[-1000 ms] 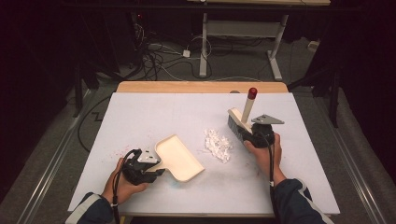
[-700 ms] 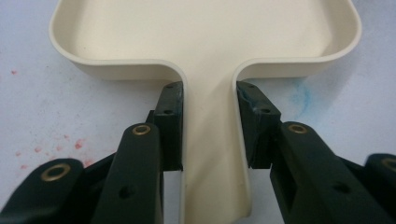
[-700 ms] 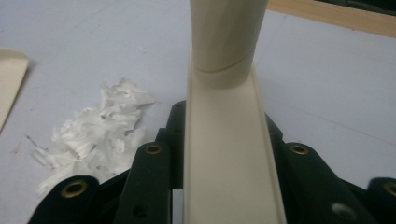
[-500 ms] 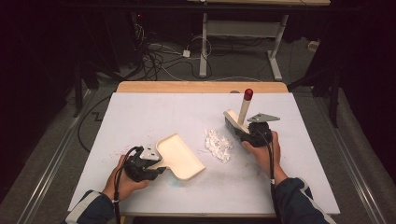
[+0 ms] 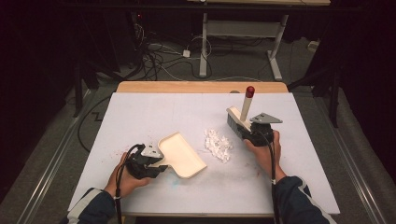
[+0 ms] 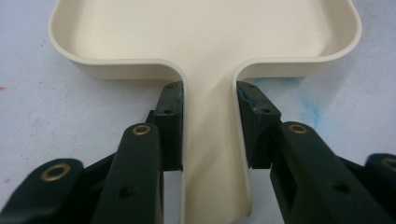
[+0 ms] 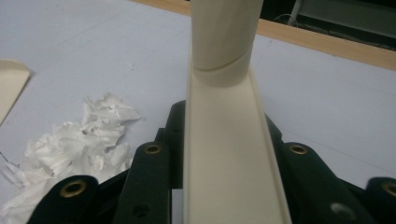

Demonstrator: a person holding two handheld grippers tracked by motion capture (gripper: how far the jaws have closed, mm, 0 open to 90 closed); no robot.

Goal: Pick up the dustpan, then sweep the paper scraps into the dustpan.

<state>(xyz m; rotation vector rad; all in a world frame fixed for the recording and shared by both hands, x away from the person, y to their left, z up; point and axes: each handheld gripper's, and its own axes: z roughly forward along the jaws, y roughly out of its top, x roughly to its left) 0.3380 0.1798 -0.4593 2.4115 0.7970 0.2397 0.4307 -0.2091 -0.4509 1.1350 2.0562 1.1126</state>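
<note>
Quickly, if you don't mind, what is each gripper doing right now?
Left gripper: shut on the dustpan handle.
Right gripper: shut on the brush.

A white-topped table (image 5: 154,112) with a wooden far edge (image 5: 201,87) stands on a grey floor (image 5: 322,116). Tangled cables (image 5: 161,53) lie at 11 o'clock, and a white desk frame (image 5: 203,46) stands at 12 o'clock.

On the desk (image 5: 140,107), a dustpan (image 5: 183,154) lies at the left, its handle clamped between the jaws of the left tongs (image 5: 156,161) at the near-left. A heap of paper scraps (image 5: 218,144) sits just right of the dustpan, between it and a brush (image 5: 238,119), which the right tongs (image 5: 247,135) grip at the right, handle tilted up and away. Cables lie on the floor (image 5: 177,56) behind the desk.
</note>
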